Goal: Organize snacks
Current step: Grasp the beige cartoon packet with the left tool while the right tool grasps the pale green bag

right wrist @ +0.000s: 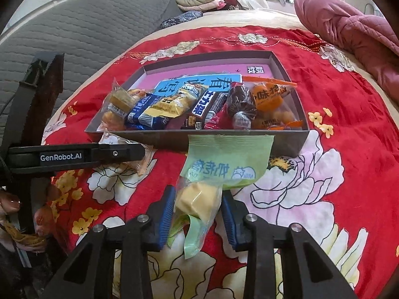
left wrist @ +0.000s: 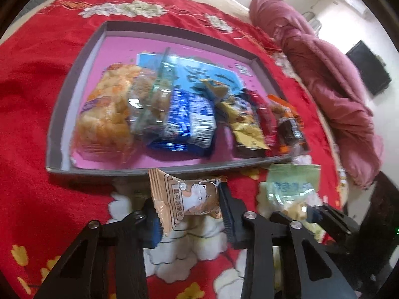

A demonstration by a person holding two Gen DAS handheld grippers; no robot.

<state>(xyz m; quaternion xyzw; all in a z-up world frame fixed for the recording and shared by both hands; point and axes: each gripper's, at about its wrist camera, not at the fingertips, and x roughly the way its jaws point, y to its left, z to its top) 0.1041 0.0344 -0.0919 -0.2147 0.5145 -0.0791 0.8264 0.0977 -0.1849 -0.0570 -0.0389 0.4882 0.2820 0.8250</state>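
Snack packets sit clamped between each gripper's fingers: orange packet (left wrist: 189, 199) left, green packet (right wrist: 219, 172) right.

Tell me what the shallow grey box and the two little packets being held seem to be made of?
The box looks like matte grey cardboard: thin, stiff folded walls. The green packet looks like plastic film, part printed, part clear, showing a yellow piece inside. The orange packet looks like printed plastic film with crimped ends.
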